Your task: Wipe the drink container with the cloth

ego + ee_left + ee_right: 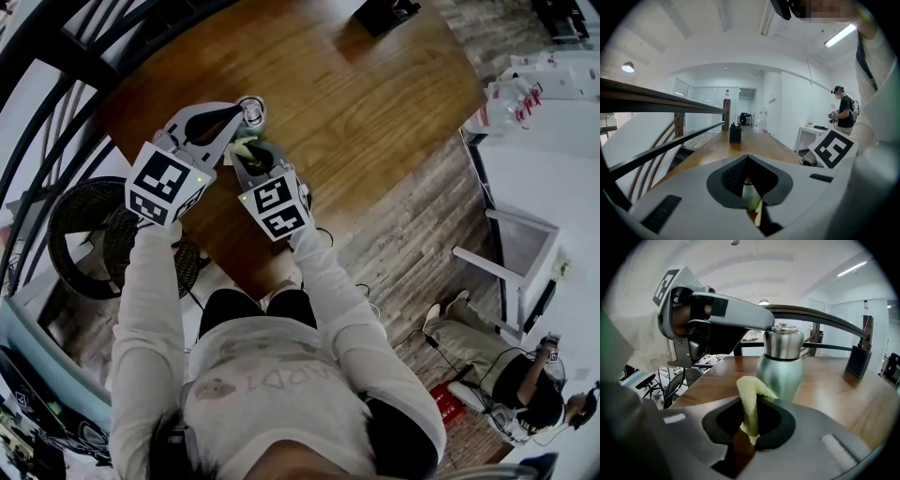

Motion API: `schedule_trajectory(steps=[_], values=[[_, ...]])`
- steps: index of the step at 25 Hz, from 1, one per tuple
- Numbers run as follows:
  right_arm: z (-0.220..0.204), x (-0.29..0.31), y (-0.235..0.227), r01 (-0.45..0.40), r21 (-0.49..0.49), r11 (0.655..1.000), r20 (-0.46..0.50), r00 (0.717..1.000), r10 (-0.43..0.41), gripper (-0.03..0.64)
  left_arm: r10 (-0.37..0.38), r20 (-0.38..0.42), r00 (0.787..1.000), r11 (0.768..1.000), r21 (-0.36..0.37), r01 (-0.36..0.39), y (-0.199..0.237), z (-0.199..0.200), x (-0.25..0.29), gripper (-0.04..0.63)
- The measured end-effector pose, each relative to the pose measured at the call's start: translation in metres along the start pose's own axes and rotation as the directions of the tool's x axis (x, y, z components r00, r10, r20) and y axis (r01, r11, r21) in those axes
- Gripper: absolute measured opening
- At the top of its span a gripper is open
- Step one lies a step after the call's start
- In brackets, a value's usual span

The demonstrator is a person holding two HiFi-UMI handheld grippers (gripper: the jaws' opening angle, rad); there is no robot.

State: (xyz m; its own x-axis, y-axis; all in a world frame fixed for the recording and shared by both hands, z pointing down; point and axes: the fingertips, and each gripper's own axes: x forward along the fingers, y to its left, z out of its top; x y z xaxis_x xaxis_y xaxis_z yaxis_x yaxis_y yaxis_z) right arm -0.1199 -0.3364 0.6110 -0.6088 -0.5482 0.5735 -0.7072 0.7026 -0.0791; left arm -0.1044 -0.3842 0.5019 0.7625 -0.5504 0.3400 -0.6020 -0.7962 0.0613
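A pale green drink container [783,370] with a steel neck and cap stands upright on the wooden table [366,103]; from above, its cap [251,111] shows. My left gripper [234,120] is shut on the container's neck from the side, and the green body [750,197] shows between its jaws. My right gripper [749,427] is shut on a yellow-green cloth [749,401]. The cloth's upper fold rests against the lower front of the container. In the head view the cloth [246,147] lies just near of the container.
A black pen holder [859,361] stands far down the table. A dark stair railing [56,84] runs along the left, with a round wire chair [89,234] below it. A white desk [553,159] and a seated person [497,366] are at right.
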Motion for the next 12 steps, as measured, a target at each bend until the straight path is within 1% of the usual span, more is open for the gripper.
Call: schedule_trajectory(steps=[6, 12], values=[[-0.009, -0.01, -0.025, 0.048, 0.046, 0.998, -0.012, 0.999, -0.048, 0.058, 0.002, 0.002, 1.0, 1.0, -0.003, -0.002, 0.001, 0.001, 0.0, 0.002], [-0.012, -0.015, -0.048, 0.103, 0.057, 0.993, -0.019, 0.995, -0.102, 0.061, 0.004, -0.001, 1.0, 1.0, -0.002, -0.004, 0.0, 0.001, 0.0, 0.002]])
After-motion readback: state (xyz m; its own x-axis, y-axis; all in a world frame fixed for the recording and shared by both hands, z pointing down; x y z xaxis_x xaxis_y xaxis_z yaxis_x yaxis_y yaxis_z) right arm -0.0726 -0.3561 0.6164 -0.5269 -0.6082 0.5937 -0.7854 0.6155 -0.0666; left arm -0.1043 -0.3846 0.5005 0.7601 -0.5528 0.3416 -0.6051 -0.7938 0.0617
